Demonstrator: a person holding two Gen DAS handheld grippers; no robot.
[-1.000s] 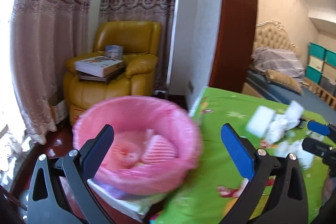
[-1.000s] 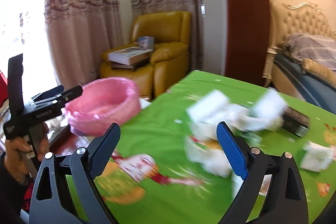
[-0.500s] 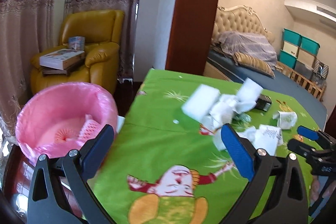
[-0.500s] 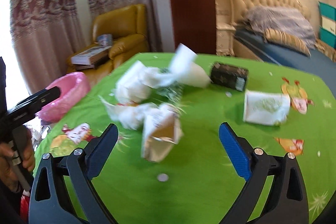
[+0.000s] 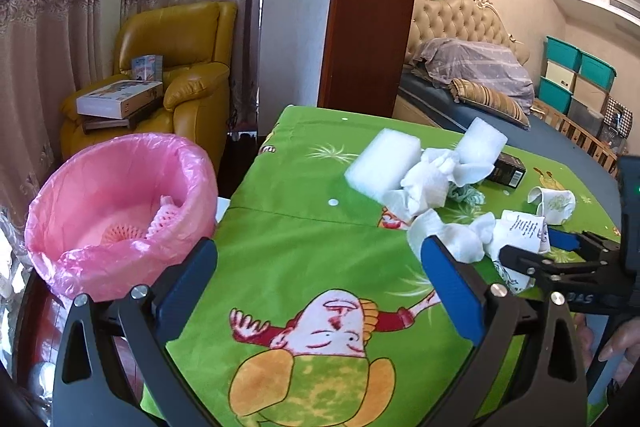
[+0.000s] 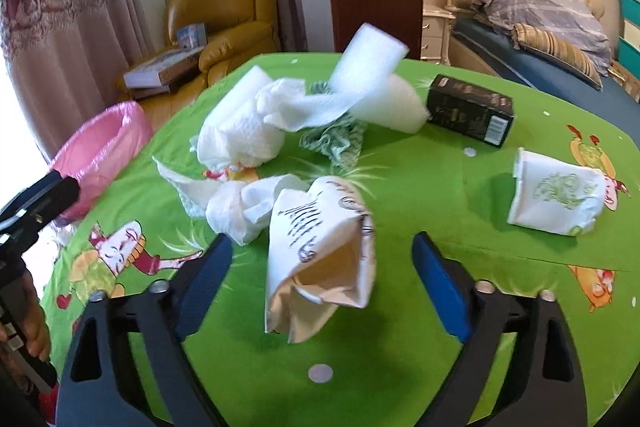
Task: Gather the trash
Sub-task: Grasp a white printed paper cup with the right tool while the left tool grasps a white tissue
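From here I see the green tablecloth (image 6: 460,195) filling the lower half of both views, with a cartoon print on it. Off its edge, at the left of the left wrist view, stands the pink-lined bin (image 5: 120,211), already holding a bit of pink foam netting. That is where everything has to end up, by my reading of the task.

The trash sits in a heap around the middle of the right wrist view: foam blocks (image 6: 372,63), crumpled paper towels (image 6: 240,131), a black box (image 6: 472,111) toward the upper right, and a flattened paper cup (image 6: 556,195) lying alone at the right.

The piece I'm going for is the crushed paper cup (image 6: 320,259) at lower centre of that view, open mouth toward the camera. My right gripper (image 6: 322,267) has it framed: its jaws have just been closing, the cup lies between them, yet there is a visible gap on each side, so nothing is clamped.

My left gripper (image 5: 320,275) hangs wide open over bare cloth at the bottom of its own view, holding nothing (it looks like a spare for now).

So I judge this the grasp step on one item. Next I'd close until the pads pinch the cup's walls, gently since it will fold, then lift and carry it left to the bin.
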